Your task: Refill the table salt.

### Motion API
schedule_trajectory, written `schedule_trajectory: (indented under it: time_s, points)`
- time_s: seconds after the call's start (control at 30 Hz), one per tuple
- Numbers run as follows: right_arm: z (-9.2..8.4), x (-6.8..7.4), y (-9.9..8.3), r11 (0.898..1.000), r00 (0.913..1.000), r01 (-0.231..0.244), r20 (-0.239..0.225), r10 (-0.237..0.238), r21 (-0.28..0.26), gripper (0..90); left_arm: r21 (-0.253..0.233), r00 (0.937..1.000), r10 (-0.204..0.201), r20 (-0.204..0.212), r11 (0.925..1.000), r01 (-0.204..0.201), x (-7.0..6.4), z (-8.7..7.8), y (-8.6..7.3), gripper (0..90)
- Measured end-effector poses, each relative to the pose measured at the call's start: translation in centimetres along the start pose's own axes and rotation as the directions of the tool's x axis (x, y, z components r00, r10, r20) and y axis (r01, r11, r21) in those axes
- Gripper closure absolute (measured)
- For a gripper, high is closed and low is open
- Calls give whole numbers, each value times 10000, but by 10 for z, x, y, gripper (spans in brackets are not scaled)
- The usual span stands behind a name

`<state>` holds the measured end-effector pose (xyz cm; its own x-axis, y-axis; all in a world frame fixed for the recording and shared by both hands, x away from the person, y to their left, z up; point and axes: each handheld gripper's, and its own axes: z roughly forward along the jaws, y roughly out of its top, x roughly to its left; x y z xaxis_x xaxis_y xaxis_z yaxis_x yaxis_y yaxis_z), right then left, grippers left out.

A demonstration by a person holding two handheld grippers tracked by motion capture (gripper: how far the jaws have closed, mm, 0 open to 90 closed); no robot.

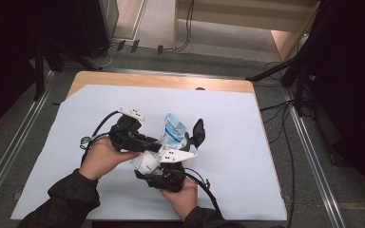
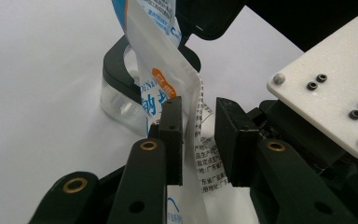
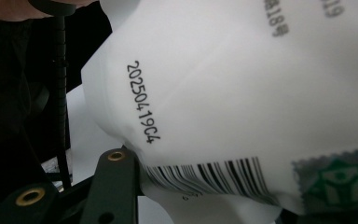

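A white and blue printed pouch (image 1: 173,130) is held up over the middle of the table between both grippers. My left gripper (image 1: 158,145) comes in from the left. In the left gripper view, the left gripper (image 2: 198,121) has a crimped edge of the pouch (image 2: 168,56) running between its pads, with a gap on the right pad's side, so it stands open. My right gripper (image 1: 165,164) reaches up from below under its grey plate (image 1: 178,154). In the right gripper view, the right gripper (image 3: 205,186) is shut on the pouch (image 3: 237,93), which bulges out white with a date code and barcode. Its right jaw is hidden.
A clear container with a black rim (image 2: 119,95) stands on the white table sheet (image 1: 247,142) just behind the pouch. The wooden table edge (image 1: 161,80) runs along the far side. Cables (image 1: 285,142) and dark stands lie on the floor to the right.
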<state>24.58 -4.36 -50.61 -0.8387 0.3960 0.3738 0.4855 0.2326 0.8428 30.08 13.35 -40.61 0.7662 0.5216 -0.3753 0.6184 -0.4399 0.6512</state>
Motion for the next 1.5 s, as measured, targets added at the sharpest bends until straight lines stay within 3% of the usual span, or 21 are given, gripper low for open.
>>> schedule_trajectory:
  time_s: [0.53,0.67,0.87,0.97,1.17,1.23,1.33,1.5]
  points:
    - [-1,0,0,9998,9998,189,-28,-189,-84,588,449,9998,-115,188,9989,107,5,7,-1,560]
    - [-1,1,0,9998,9998,201,-63,-201,-98,589,585,9988,-310,373,9979,288,7,7,-2,532]
    - [-1,0,1,9999,9997,124,-189,-126,-91,589,645,9966,-556,609,9966,517,10,2,-2,544]
    - [-1,-1,2,9999,9998,85,-194,-87,-94,590,519,9962,-659,573,9967,630,10,0,-2,609]
    - [-1,-1,3,10000,9998,55,-185,-56,-20,594,516,9965,-713,435,9963,690,8,-1,-2,649]
    - [-1,-1,2,10000,9998,75,-199,-75,-13,594,581,9968,-640,477,9964,612,8,-1,-2,644]
    - [-1,0,2,9999,9997,152,-183,-152,-11,594,707,9974,-527,487,9963,492,6,1,-3,563]
    - [-2,-1,3,9998,9997,188,-140,-190,-106,596,754,9953,-754,601,9946,708,8,3,-3,510]
